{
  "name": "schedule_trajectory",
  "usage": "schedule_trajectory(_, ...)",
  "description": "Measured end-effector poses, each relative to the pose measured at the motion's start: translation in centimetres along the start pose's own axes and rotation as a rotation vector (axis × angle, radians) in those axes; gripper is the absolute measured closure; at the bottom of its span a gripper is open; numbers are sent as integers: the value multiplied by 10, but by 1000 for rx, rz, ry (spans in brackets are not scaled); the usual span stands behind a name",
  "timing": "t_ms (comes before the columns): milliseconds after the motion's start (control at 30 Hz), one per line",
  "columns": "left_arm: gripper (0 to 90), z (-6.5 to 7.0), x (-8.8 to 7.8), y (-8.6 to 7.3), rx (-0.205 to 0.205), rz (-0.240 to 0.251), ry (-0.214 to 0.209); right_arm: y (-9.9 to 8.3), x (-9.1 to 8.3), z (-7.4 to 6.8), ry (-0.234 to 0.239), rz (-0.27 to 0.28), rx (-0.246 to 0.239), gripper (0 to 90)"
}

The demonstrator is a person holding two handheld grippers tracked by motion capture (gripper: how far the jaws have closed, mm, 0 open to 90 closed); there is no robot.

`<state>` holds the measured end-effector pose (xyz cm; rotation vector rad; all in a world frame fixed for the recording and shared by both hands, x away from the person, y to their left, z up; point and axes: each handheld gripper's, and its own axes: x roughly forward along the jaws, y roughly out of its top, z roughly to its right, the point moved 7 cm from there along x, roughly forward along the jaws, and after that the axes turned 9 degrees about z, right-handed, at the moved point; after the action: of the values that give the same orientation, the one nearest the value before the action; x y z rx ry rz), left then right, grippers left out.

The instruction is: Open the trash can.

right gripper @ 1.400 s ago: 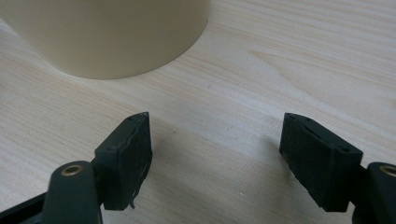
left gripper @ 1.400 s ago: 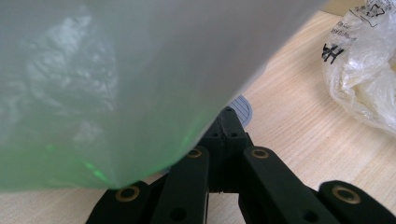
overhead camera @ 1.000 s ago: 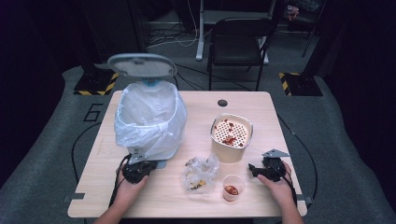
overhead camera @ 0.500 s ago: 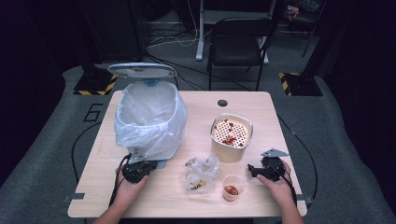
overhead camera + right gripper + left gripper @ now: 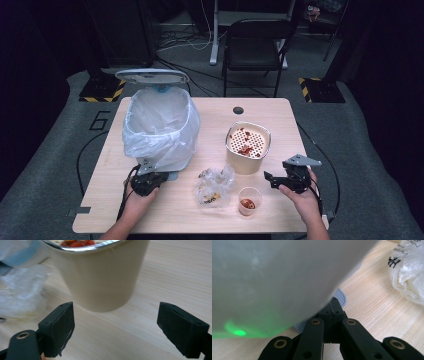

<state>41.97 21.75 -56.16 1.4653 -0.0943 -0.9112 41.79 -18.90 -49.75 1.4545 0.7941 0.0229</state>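
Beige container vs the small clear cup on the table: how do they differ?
The beige container is the larger and opaque; the small clear cup is see-through. The container has a perforated insert on top with red scraps lying on it; the cup is open-topped with red scraps at its bottom. The container stands farther back, in front of the right gripper's open jaws; the cup stands near the table's front edge. Both stand upright.

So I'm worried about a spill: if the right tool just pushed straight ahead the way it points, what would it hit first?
Most likely the beige container: in the right gripper view it stands ahead of the right tool, whose open jaws have just been opening with nothing between them. How far off is hard to judge.
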Motion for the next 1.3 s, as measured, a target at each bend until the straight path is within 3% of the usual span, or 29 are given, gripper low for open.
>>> schedule_trajectory(33,900,0,0,0,5,-2,2,3,-1,-4,15,3,-6,136)
schedule_trajectory(67,900,-2,-1,-1,37,-23,3,5,-2,-8,28,0,-18,135)
schedule_trajectory(400,900,-2,-2,-1,63,-36,15,29,5,-54,179,27,-76,113)
schedule_trajectory(800,900,-1,-1,-1,46,-27,13,40,21,-108,341,-13,-144,43)
schedule_trajectory(1033,900,-1,-1,-1,44,-25,11,40,39,-124,367,-63,-187,21)
schedule_trajectory(1200,900,-1,-1,-1,47,-28,11,31,51,-126,350,-122,-224,14)
schedule_trajectory(1300,900,-1,-1,-1,46,-28,11,33,53,-125,352,-128,-227,31)
